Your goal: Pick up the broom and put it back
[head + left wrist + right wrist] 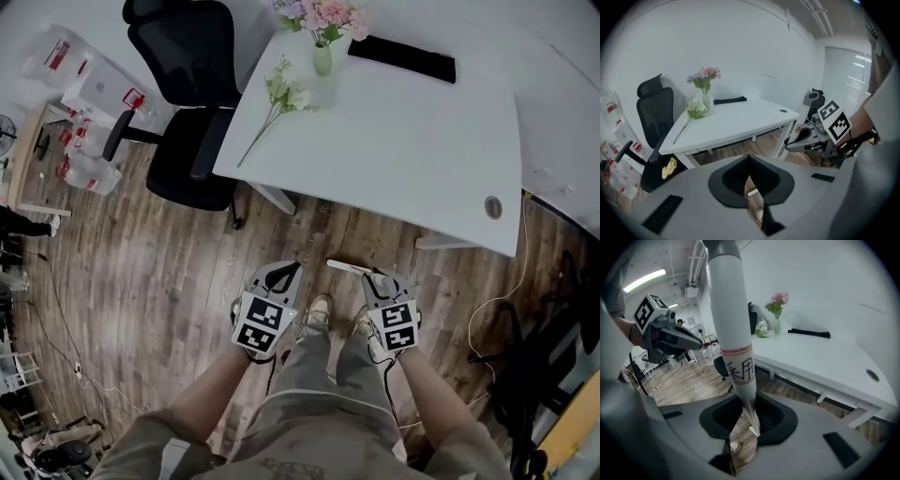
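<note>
The broom shows only as its white handle point(733, 333), with a red band and black characters. It rises steeply out of the right gripper view, and its brush end is out of sight. My right gripper point(746, 420) is shut on the handle's lower end. In the head view a short white piece of the handle point(347, 267) sticks out left of the right gripper point(377, 279), low over the wood floor by the person's shoes. My left gripper point(292, 272) hangs beside it, apart from the handle. Its jaws point(749, 168) meet at the tips with nothing between them.
A white table point(422, 159) stands just ahead, bearing a vase of flowers point(323, 37), a loose flower stem point(277, 103) and a flat black item point(403, 56). A black office chair point(187, 141) is at its left. Cables point(487, 319) and dark gear lie at the right.
</note>
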